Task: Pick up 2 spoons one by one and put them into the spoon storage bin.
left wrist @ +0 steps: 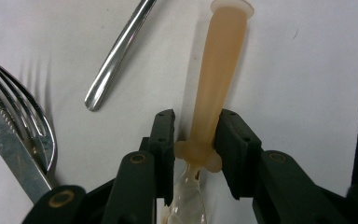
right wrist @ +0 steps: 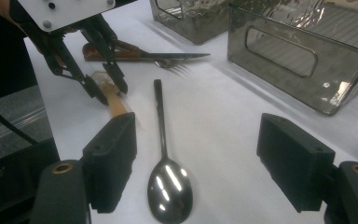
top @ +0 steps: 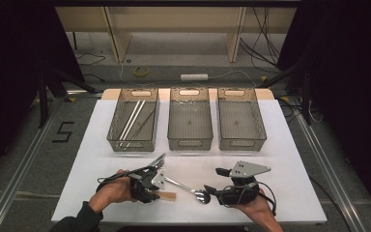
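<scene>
In the high view, the left gripper (top: pixel 160 189) sat at about 7 o'clock on the white table (top: pixel 290 164), its jaws over a tan handle (top: pixel 168 195) that lay flat. The right gripper (top: pixel 208 190) rested at 5 o'clock, pointing toward 9 o'clock at a spoon (top: pixel 187 188) between the two grippers. A knife (top: pixel 155 160) lay just at 12 o'clock of the left gripper. Three bins (top: pixel 189 143) stood in a row toward 12 o'clock; the left one held long utensils.

In the left gripper view, the jaws stood on either side of the handle (left wrist: pixel 216 79) near its collar, both pads against it. The handle ran toward 12 o'clock. A fork (left wrist: pixel 32 121) and knife blade (left wrist: pixel 4 144) lay at 9 o'clock, the spoon's stem (left wrist: pixel 119 51) at 11 o'clock.

In the right gripper view, the jaws stood wide apart with the spoon (right wrist: pixel 168 182) between them on the table, untouched. The left gripper (right wrist: pixel 105 86) showed at 10 o'clock over the handle (right wrist: pixel 114 103).
</scene>
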`<state>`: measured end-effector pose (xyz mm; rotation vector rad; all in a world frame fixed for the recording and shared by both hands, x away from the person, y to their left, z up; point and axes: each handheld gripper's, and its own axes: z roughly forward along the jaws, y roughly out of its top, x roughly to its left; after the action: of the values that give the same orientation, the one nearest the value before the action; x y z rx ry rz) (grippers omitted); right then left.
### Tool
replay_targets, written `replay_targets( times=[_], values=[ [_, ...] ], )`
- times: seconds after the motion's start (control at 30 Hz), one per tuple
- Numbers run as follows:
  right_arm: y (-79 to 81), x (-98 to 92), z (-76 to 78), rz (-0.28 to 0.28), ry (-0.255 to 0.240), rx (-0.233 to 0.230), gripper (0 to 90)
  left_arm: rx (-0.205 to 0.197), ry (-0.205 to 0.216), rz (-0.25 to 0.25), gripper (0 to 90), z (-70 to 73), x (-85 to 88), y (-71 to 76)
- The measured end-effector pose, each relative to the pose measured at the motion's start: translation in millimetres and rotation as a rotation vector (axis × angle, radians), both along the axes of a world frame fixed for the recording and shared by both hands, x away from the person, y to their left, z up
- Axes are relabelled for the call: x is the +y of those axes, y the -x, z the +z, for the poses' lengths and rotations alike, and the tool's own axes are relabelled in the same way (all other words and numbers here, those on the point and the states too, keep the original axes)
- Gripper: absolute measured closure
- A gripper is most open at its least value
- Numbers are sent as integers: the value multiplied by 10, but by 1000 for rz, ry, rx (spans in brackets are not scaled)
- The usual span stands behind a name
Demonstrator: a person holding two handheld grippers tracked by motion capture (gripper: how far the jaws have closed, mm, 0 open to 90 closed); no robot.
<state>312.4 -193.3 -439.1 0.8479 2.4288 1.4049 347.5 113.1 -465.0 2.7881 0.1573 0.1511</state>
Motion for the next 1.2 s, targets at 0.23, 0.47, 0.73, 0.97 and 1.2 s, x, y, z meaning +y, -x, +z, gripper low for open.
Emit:
replay_targets(
  times=[0.23, 0.47, 0.73, 0.97, 1.2],
  values=[
    [-8, 3, -1, -4, -2, 3, 295, 16, 4, 19, 635, -7, 4, -30],
    [-12, 5, -5, -3, -1, 7, 295, 31, 2, 37, 612, -10, 3, -52],
    [-12, -1, -2, -3, -7, 7, 295, 37, 0, 30, 696, -2, -13, -25],
    [-23, -25, -1, -8, -12, 5, 295, 56, 3, 36, 722, 11, 9, -28],
    [-24, -28, 1, -13, -10, 8, 295, 76, 35, 57, 755, 76, 38, -19]
  ],
)
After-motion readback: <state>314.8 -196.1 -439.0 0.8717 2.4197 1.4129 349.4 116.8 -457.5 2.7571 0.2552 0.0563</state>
